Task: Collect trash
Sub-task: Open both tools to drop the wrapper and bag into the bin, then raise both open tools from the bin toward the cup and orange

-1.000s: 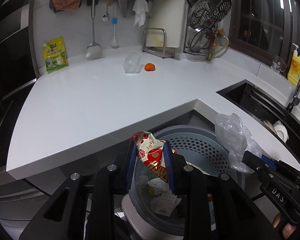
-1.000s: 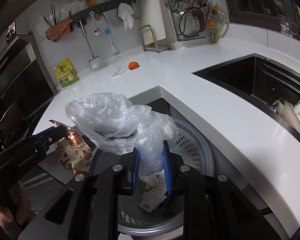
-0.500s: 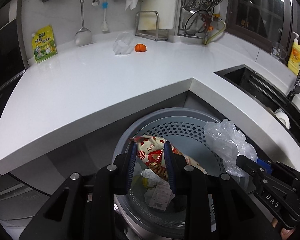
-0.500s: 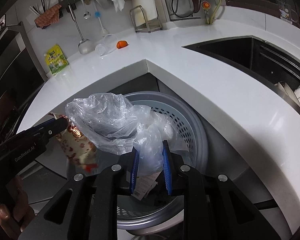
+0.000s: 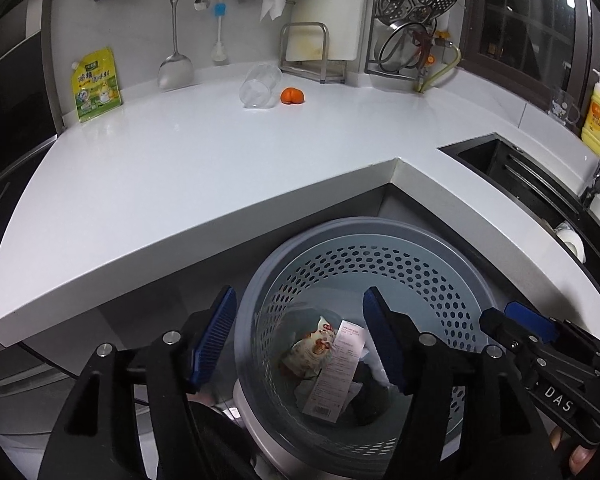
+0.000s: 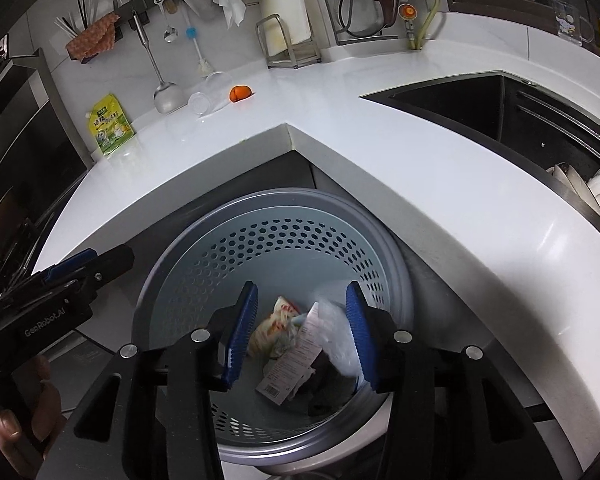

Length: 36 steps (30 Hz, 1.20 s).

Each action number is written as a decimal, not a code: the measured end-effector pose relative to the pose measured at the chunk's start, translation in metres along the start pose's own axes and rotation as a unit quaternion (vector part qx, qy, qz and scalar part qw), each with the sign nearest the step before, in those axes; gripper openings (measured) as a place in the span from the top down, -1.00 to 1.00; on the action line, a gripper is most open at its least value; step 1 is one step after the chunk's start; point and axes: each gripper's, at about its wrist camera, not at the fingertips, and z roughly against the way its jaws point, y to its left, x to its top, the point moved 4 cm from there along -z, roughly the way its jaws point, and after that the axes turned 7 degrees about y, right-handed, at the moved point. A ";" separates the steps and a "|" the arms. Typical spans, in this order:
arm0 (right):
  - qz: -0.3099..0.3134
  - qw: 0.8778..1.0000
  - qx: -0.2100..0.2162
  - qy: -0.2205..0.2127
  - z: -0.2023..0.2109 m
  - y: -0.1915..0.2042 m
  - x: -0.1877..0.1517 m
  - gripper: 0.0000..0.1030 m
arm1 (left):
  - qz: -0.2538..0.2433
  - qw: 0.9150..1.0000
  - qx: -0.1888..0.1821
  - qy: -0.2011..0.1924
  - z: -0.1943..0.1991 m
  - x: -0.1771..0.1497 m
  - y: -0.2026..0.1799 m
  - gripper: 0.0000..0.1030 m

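Observation:
A grey perforated trash bin stands on the floor in the inner corner of the white counter. Inside lie the red-and-white snack wrapper, a printed paper label and the clear plastic bag. My left gripper is open and empty above the bin's near rim. My right gripper is open over the bin, the bag just below its right finger. An orange peel and a clear plastic cup lie on the far counter.
A white L-shaped counter wraps around the bin. A yellow-green pouch, hanging utensils and a dish rack line the back wall. A black sink with dishes is at the right. A yellow soap bottle stands by the faucet.
Both grippers opened over the bin. The snack wrapper dropped from the left gripper and the plastic bag from the right; both now lie in the bin.

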 end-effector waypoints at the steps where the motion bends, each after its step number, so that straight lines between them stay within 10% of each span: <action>1: 0.001 1.000 0.000 -0.001 0.001 0.000 0.000 0.12 | 0.001 1.000 0.000 0.000 0.000 0.000 0.001 -0.28; 36: 0.028 0.998 0.011 -0.048 0.026 0.024 0.037 -0.47 | 0.038 0.997 -0.008 -0.061 0.049 0.039 0.045 -0.87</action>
